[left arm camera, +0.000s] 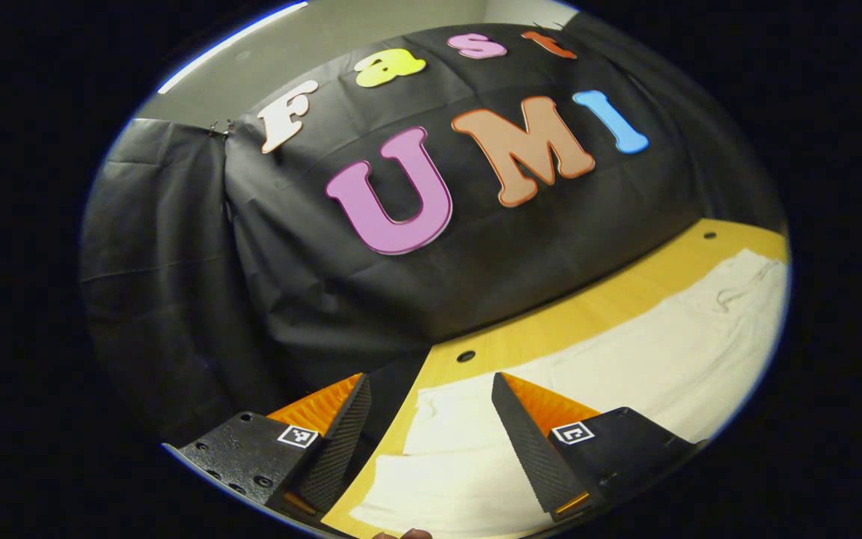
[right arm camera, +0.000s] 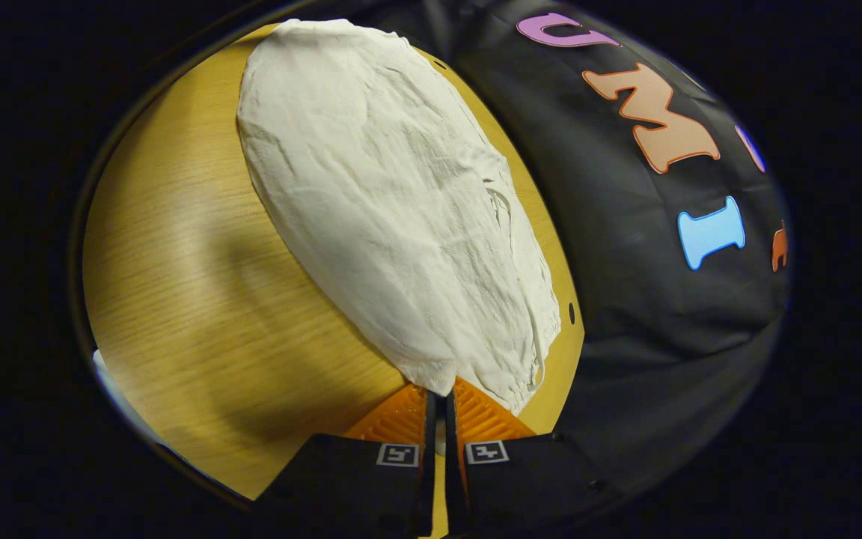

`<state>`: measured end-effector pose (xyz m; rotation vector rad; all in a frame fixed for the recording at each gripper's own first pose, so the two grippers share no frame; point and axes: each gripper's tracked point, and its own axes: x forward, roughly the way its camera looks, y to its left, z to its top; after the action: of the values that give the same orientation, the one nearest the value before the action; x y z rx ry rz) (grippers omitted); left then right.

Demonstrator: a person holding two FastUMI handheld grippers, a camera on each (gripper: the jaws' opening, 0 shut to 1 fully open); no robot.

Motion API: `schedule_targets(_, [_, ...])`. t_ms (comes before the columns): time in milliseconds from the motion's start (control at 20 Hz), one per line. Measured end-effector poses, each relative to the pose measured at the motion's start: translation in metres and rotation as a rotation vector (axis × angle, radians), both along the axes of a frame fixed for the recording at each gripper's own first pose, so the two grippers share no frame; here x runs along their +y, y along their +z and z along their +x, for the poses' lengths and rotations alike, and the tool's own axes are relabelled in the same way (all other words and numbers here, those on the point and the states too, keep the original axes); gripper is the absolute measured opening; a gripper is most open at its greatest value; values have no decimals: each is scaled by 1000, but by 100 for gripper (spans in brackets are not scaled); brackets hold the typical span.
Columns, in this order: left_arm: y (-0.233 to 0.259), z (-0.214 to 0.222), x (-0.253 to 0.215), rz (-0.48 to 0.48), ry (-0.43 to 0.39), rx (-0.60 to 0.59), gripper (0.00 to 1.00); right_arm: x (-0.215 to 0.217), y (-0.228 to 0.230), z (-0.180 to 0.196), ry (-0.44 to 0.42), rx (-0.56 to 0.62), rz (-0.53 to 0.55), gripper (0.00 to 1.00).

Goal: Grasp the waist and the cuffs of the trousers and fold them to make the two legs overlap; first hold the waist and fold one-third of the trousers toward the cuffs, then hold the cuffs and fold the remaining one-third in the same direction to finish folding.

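1. Black cloth walls [left arm camera: 199, 284] close the booth behind and beside a wooden worktop [right arm camera: 199, 299], whose bare wood runs wide from 7 to 10 o'clock in the right gripper view.
2. White trousers [right arm camera: 393, 202] lie flat along the worktop, stretching from the right hand-held gripper up toward 12 o'clock; in the left gripper view the same cloth runs from 6 o'clock out to 3 o'clock.
3. They look light, soft and wrinkled, likely to sag and drag rather than hold a shape, so a hem or band edge seems the soundest place to take hold.
4. The right hand-held gripper [right arm camera: 440, 400] has its fingers pressed together on the near end of the trousers at 6 o'clock; which end that is cannot be told.
5. The left hand-held gripper [left arm camera: 431, 419] is spread wide, hovering over the other end near the worktop's corner, pinching nothing.
6. Small holes [left arm camera: 465, 356] mark the worktop's back margin, which sits close to the cloth wall, so room to swing the fabric is probably best toward the bare wood.
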<state>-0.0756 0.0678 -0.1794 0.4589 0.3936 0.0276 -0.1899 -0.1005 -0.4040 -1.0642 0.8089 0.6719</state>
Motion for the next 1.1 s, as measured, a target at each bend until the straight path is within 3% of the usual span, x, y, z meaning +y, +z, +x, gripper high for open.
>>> schedule_targets(300, [-82, -55, 42, 223, -135, 259, 97, 0, -2, 0, 17, -12, -16, 8])
schedule_targets(500, [-106, -71, 60, 260, -170, 367, 97, 1, -2, -1, 29, -15, -24, 9])
schedule_targets(900, [-144, -90, 94, 445, -317, 513, 98, 0, -3, -1, 35, -37, -35, 9])
schedule_targets(1000, [-156, -97, 99, 456, -355, 567, 92, 1, -3, -1, 34, -44, -35, 9])
schedule_targets(1100, [-163, -107, 104, 485, -399, 621, 98, 1, -3, -1, 34, -47, -35, 8])
